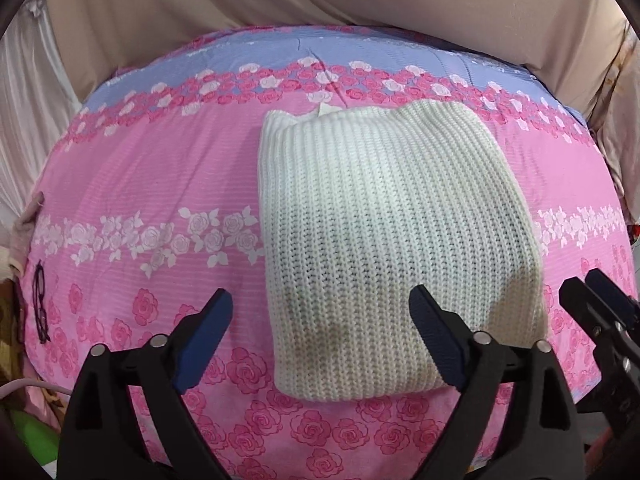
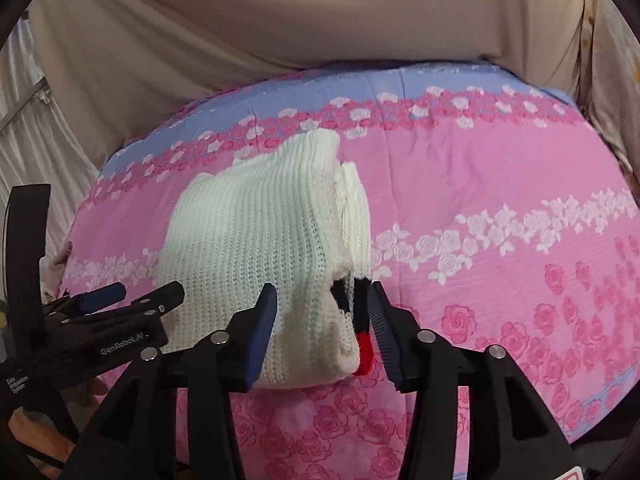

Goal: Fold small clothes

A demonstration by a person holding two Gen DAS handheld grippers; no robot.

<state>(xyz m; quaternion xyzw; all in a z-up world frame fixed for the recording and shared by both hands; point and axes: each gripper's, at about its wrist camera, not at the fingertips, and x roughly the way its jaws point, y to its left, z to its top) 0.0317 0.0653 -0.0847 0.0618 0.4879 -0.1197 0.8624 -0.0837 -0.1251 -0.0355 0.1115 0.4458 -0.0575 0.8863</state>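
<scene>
On the pink rose-print bedsheet (image 1: 160, 184) we find a white knit garment (image 1: 384, 220) already folded into a thick rectangular bundle, lying flat near the front edge.

Left gripper (image 1: 320, 320): jaws wide apart, nothing held. Its right finger sits over the bundle's near edge; contact vs. hover can't be told. The left finger is off the fabric, over bare sheet.

Right gripper (image 2: 324, 320): jaws apart, straddling the bundle's near right corner, not clamped. Between the fingers we note a black & red trim (image 2: 360, 320) poking out from the stacked layers on that side.

Risks, in our judgement:
- Layers on the right side are loose and stepped. A pinch there may catch only the top 1–2 layers, so a lift would peel the fold open.
- The trim could snag on the ribbed finger pad and get dragged out, spoiling the edge.
- The knit is bulky and springy; w/o pressing, another fold would likely bounce back.
- The bundle sits close to the bed's front edge; a pull toward us could slide it off.
- The sheet is soft and may bunch up w/ the garment if the jaws close too low.
- The grippers are near each other, so a clash is possible if both close inward.
</scene>
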